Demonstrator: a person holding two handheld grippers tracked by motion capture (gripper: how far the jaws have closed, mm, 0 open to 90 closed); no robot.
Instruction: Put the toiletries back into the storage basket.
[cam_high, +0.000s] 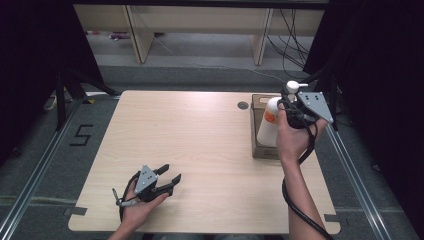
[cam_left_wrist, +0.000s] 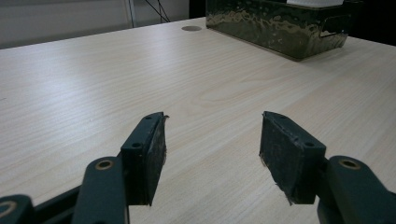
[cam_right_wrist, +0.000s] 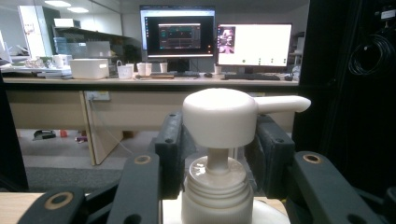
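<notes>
A white pump bottle (cam_high: 268, 126) with an orange label stands tilted in a dark brown open box (cam_high: 258, 148) at the table's right edge. My right gripper (cam_high: 291, 101) is shut on its neck just under the pump head (cam_right_wrist: 219, 112); in the right gripper view the two jaws flank the cap, and the spout points right. My left gripper (cam_high: 170, 173) rests low over the wooden table (cam_high: 190, 130) near the front left, open, with nothing between its pads (cam_left_wrist: 147, 154). From the left gripper view the box (cam_left_wrist: 280, 28) lies far ahead at the upper right.
A round cable hole (cam_high: 243, 105) sits in the table near the back, left of the box. Black curtains hang on both sides. Beyond the table are desk legs and cables on the floor; the right gripper view looks out at desks with monitors (cam_right_wrist: 177, 35).
</notes>
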